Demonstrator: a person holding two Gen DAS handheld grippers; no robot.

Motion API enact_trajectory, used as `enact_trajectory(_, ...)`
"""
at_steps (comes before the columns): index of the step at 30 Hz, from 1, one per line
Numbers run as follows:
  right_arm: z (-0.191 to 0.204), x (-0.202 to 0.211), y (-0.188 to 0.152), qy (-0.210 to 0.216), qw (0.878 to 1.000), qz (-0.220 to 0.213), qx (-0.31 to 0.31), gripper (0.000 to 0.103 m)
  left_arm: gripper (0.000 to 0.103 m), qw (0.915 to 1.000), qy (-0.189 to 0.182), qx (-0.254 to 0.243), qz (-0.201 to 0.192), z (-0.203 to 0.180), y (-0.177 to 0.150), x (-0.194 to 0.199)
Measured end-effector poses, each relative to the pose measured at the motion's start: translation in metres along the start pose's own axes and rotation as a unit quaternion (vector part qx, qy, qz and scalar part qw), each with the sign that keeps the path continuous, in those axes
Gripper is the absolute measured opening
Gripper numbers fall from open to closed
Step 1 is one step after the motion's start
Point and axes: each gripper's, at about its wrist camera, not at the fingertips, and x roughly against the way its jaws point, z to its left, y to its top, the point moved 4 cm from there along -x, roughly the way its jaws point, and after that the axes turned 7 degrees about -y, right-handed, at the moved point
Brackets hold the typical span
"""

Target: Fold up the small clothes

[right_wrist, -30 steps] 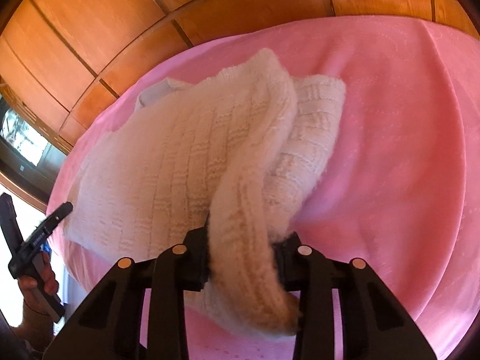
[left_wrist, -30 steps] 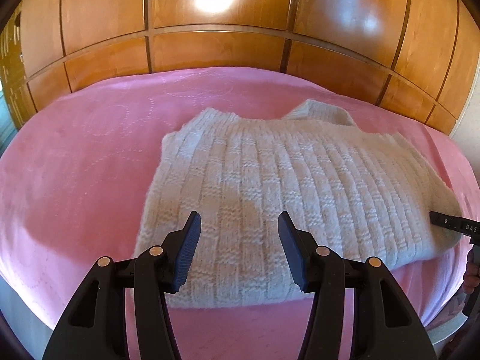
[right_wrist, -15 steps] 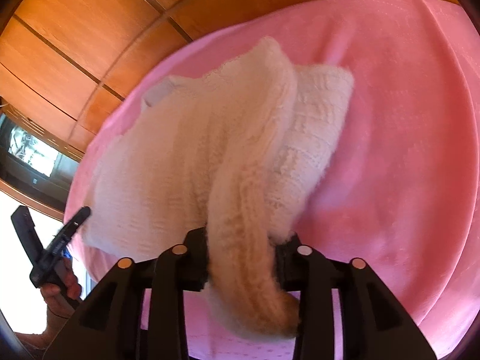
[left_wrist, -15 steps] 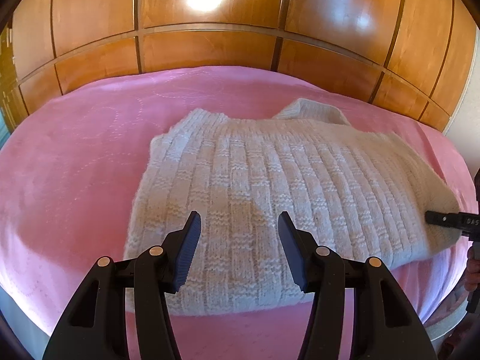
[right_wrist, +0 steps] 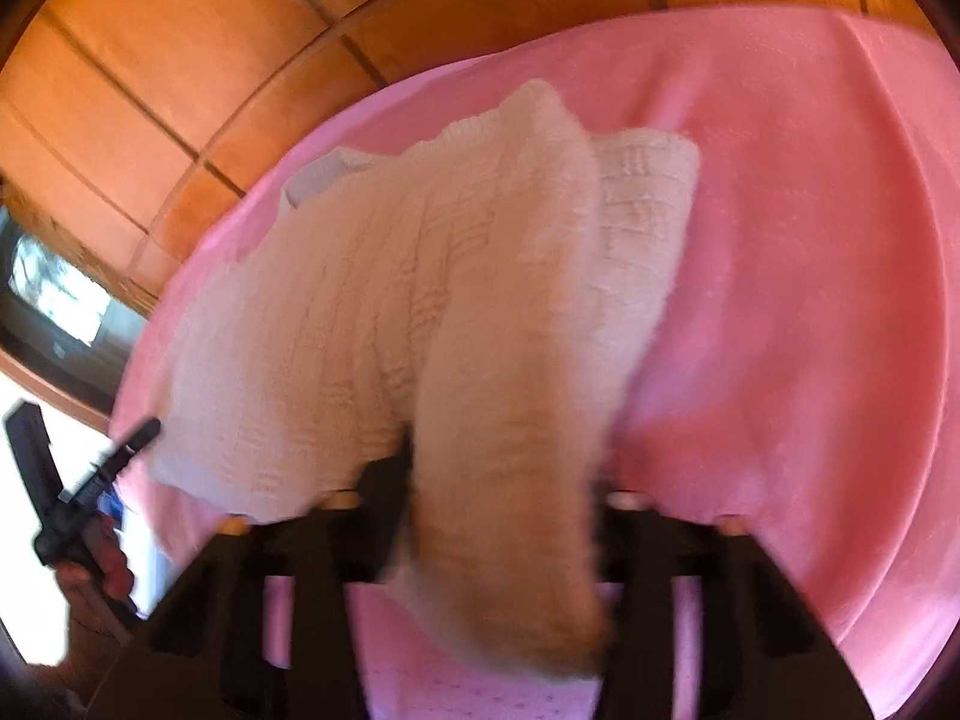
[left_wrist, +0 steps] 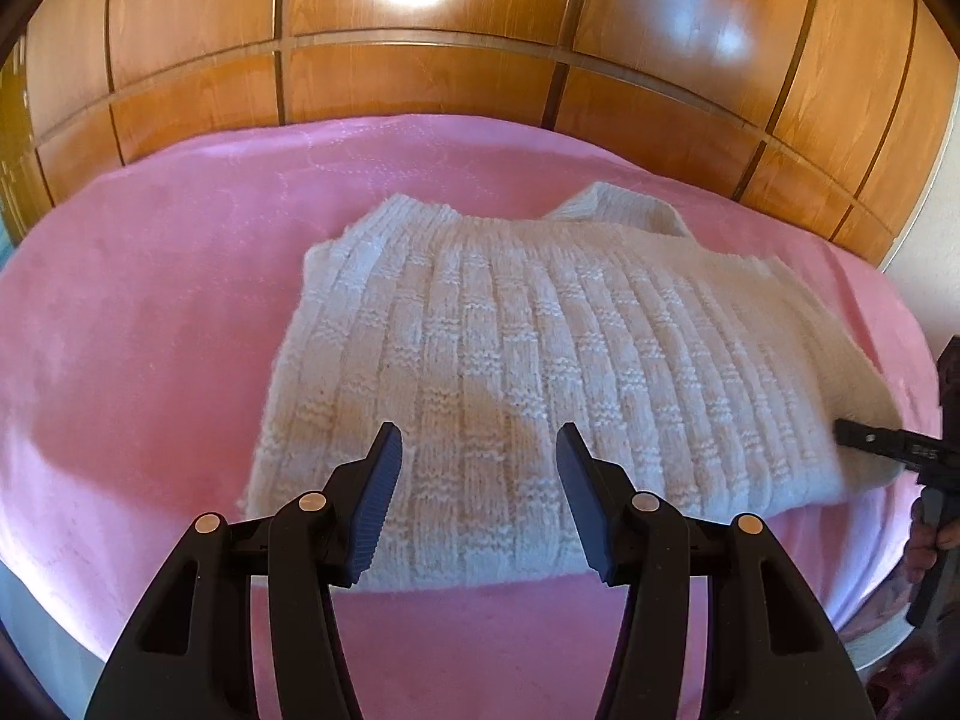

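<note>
Closing, your R gripper [right_wrist: 501, 480] pinched sweater [left_wrist: 540, 360] sleeve near bedspread [left_wrist: 150, 330] front edge; L gripper [left_wrist: 478, 498] hovered half-open, empty.

Cream sweater [left_wrist: 540, 360]: chunky ribbed knit, fuzzy. Pink bedspread [left_wrist: 150, 330]: soft matt cloth. Wood panelling [left_wrist: 420, 78]: glossy varnish.

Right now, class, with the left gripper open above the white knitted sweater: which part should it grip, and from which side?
The sweater's near-left corner, approached from the front. That hem lies flat and free on the pink blanket below the open left gripper, so a finger could likely slide under. The right gripper, jaws closing with knit between them, has the opposite side.
</note>
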Motion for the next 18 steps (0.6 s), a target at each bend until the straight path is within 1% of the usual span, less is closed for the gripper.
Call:
enact_trajectory(2, 0.001, 0.006, 0.001, 0.013, 1.000, -0.004, -0.015, 0.026, 0.053, 0.9999, -0.011, 0.009, 0.000, 0.001, 0.002, 0.001)
enact_trajectory(6, 0.023, 0.024, 0.009, 0.029, 0.999, -0.025, -0.010, 0.024, 0.053, 0.9994, -0.026, 0.021, -0.005, 0.007, 0.009, 0.003)
enact_trajectory(8, 0.045, 0.037, 0.018, 0.043, 0.998, -0.042, 0.004, 0.023, 0.053, 0.9980, -0.047, 0.042, -0.005, 0.015, 0.013, 0.006)
enact_trajectory(11, 0.092, 0.052, 0.034, 0.074, 0.994, -0.063, 0.044, 0.023, 0.053, 0.9937, -0.085, 0.073, -0.009, 0.029, 0.021, 0.013)
enact_trajectory(13, 0.134, 0.055, 0.044, 0.100, 0.990, -0.072, 0.075, 0.023, 0.053, 0.9890, -0.114, 0.094, -0.017, 0.041, 0.028, 0.021)
enact_trajectory(15, 0.172, 0.050, 0.050, 0.122, 0.985, -0.070, 0.105, 0.023, 0.053, 0.9850, -0.134, 0.105, -0.026, 0.049, 0.033, 0.029)
enact_trajectory(16, 0.198, 0.040, 0.050, 0.131, 0.981, -0.063, 0.126, 0.022, 0.053, 0.9818, -0.149, 0.113, -0.032, 0.056, 0.036, 0.034)
enact_trajectory(18, 0.234, 0.020, 0.048, 0.139, 0.976, -0.049, 0.157, 0.022, 0.053, 0.9764, -0.169, 0.128, -0.040, 0.066, 0.041, 0.040)
